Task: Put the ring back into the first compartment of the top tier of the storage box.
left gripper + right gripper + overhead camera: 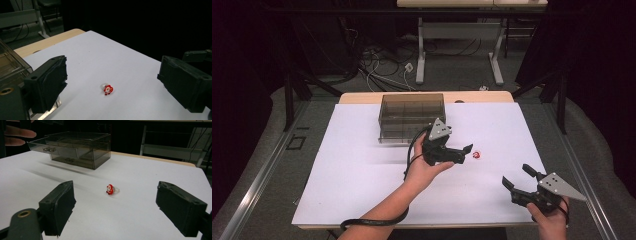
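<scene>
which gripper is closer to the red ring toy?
The left gripper: its tips sit right beside the red ring toy near the table's middle. The right gripper hangs back toward the table's near right corner. Both are open and empty.

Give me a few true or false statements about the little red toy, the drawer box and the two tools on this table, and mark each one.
1. The red toy lies on the white table top, apart from both tools. True.
2. The left tool is clamped on the toy. False: its jaws stand open with nothing between them, and the toy lies on the table ahead of them.
3. The clear drawer box stands at the far side of the table. True.
4. The right tool holds the drawer box. False: it is open and empty, near the table's front right.
5. The toy sits inside a drawer. False: it lies on the open table.
</scene>
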### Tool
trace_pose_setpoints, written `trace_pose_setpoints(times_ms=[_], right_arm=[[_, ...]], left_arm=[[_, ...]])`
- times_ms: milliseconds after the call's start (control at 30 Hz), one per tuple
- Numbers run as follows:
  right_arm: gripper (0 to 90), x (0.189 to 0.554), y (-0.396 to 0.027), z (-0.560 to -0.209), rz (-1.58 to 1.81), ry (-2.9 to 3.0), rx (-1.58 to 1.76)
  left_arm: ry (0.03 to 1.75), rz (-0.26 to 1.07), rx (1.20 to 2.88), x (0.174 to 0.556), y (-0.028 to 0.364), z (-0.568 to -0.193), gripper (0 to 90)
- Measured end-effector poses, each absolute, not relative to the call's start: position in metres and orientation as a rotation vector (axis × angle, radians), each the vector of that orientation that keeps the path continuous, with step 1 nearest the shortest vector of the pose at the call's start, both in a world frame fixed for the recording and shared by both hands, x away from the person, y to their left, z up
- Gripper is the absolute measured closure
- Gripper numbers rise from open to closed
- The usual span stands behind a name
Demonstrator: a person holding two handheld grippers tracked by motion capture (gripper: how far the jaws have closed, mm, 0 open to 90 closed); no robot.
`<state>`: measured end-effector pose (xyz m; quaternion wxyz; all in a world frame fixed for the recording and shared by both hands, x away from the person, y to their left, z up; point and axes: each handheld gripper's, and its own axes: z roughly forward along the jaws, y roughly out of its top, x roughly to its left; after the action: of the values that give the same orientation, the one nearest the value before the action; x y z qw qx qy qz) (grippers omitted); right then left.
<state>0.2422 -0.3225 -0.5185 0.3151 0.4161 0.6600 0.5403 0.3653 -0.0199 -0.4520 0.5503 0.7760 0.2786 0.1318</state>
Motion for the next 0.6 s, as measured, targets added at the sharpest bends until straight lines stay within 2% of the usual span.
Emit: trace_pose_setpoints(times_ms=[600], right_arm=[[14.9,0.243,-0.324,-0.519,1.423,1.753,1.096]], left_arm=[[0.718,0.305,1.875,0.391,-0.056,-0.459,14.9]])
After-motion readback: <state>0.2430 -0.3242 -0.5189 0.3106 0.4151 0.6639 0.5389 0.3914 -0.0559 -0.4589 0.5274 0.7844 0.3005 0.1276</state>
